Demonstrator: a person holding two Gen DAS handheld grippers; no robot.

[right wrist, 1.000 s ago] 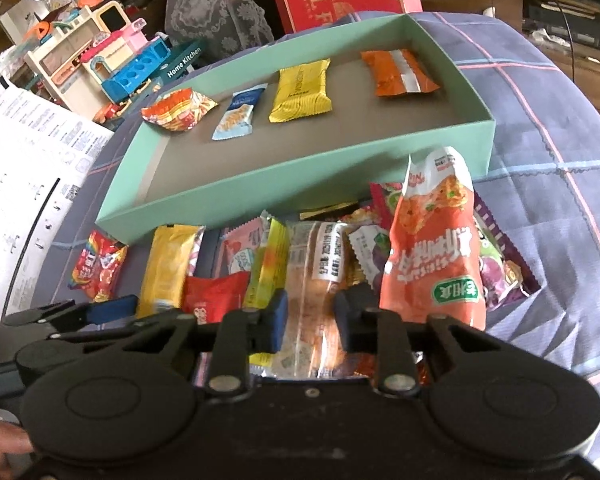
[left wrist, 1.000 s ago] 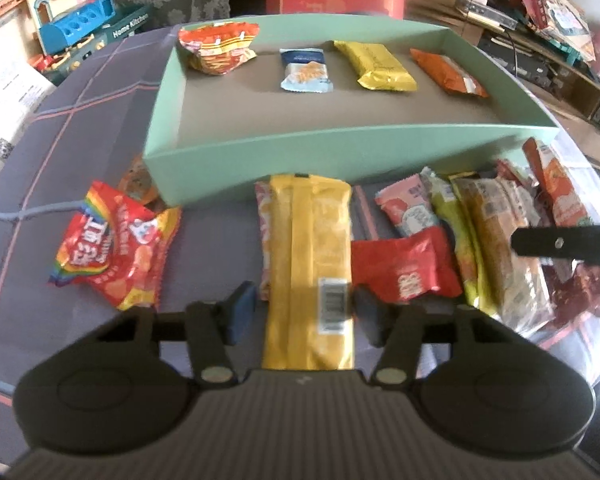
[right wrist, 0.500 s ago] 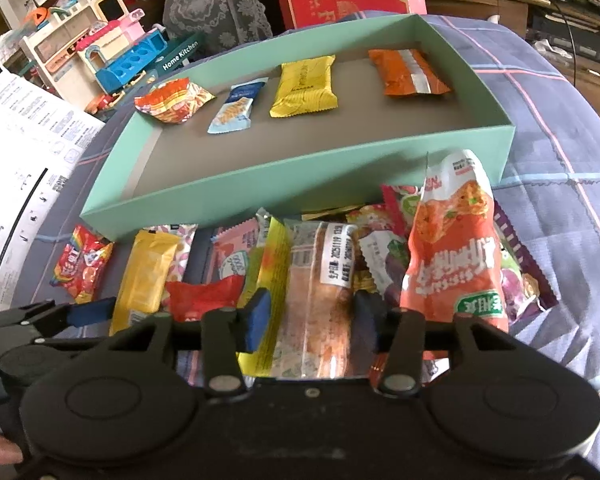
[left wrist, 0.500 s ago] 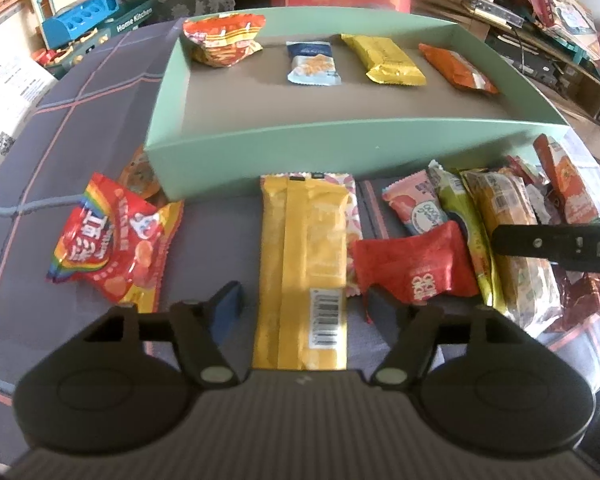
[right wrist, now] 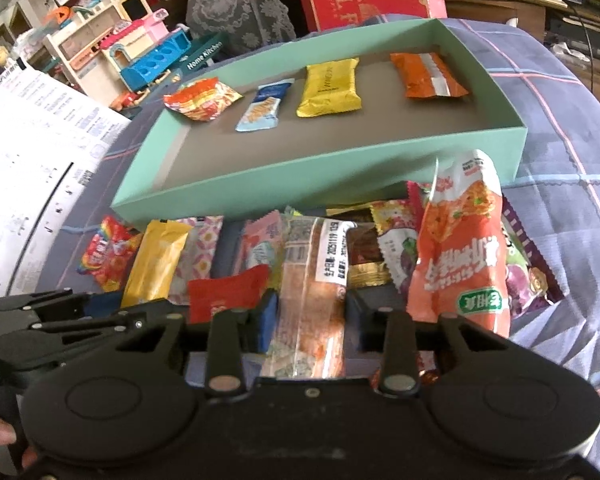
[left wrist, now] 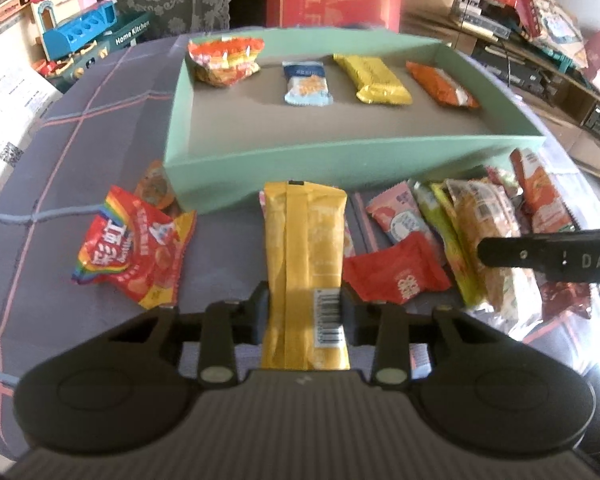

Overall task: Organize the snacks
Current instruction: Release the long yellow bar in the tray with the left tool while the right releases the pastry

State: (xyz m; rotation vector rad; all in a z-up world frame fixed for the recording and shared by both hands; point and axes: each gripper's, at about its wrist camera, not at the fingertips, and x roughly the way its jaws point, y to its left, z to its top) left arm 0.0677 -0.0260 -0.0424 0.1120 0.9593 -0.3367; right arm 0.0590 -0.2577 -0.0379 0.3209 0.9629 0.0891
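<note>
A green box (left wrist: 340,160) holds several snack packs in a row at its back. Loose snacks lie in front of it on the blue checked cloth. My left gripper (left wrist: 304,312) is shut on a long yellow snack pack (left wrist: 304,248) at its near end. My right gripper (right wrist: 310,316) has its fingers on both sides of a clear pack of orange snack (right wrist: 312,280) and looks shut on it. The box (right wrist: 340,176) and the yellow pack (right wrist: 156,260) also show in the right wrist view. An orange pouch (right wrist: 460,256) lies right of the right gripper.
A rainbow candy bag (left wrist: 132,252) lies left of the yellow pack, a red pack (left wrist: 396,276) right of it. The right gripper's finger (left wrist: 548,256) reaches in at the right. Toys, papers and a red carton crowd the table's far edge.
My left gripper opened half a second ago and has closed on the yellow pack. My right gripper moved forward over the clear pack and closed around it.
</note>
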